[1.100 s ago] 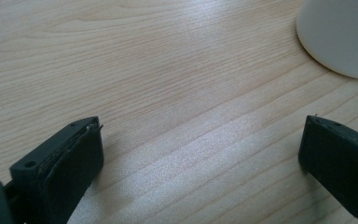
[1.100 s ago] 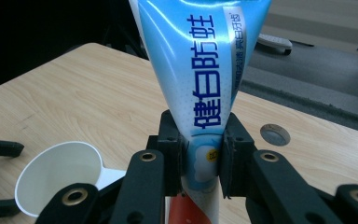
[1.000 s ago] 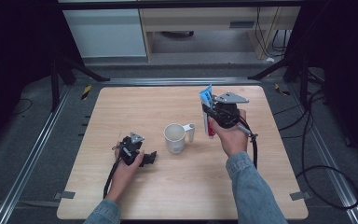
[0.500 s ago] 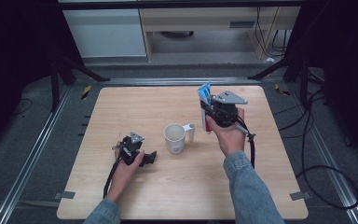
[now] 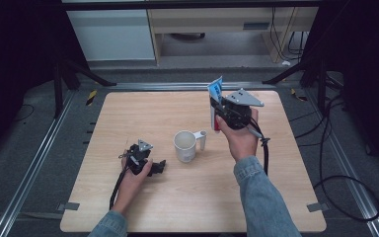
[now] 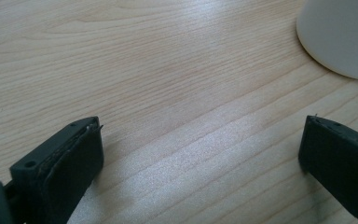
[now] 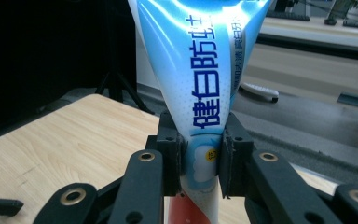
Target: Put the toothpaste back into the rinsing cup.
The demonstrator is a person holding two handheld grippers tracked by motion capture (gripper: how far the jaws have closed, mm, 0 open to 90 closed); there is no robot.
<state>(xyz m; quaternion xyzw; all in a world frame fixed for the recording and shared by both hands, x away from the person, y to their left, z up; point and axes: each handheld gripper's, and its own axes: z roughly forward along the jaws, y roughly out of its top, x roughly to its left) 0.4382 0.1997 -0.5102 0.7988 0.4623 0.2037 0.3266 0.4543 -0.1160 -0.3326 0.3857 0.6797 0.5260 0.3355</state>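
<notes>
My right gripper (image 5: 216, 114) is held above the table's right half, shut on a blue-and-white toothpaste tube (image 5: 215, 96) with a red cap end pointing down. In the right gripper view the tube (image 7: 200, 74) stands upright, pinched between the two pads of the gripper (image 7: 201, 156). A white mug (image 5: 185, 146) with its handle to the right stands mid-table, left of and below the tube. My left gripper (image 5: 161, 166) rests on the table left of the mug, open. Its jaws stand wide apart over bare wood (image 6: 200, 144), with the mug's side (image 6: 340, 37) at the upper right.
The wooden table (image 5: 128, 118) has black cables trailing from both grippers. Beyond the far edge are a white cabinet (image 5: 113, 29) and a low shelf. Dark stand legs flank the table, and cables lie on the floor at the right.
The right gripper has lifted the tube slightly and drifted a little away from the person. The left gripper and the mug have stayed put.
</notes>
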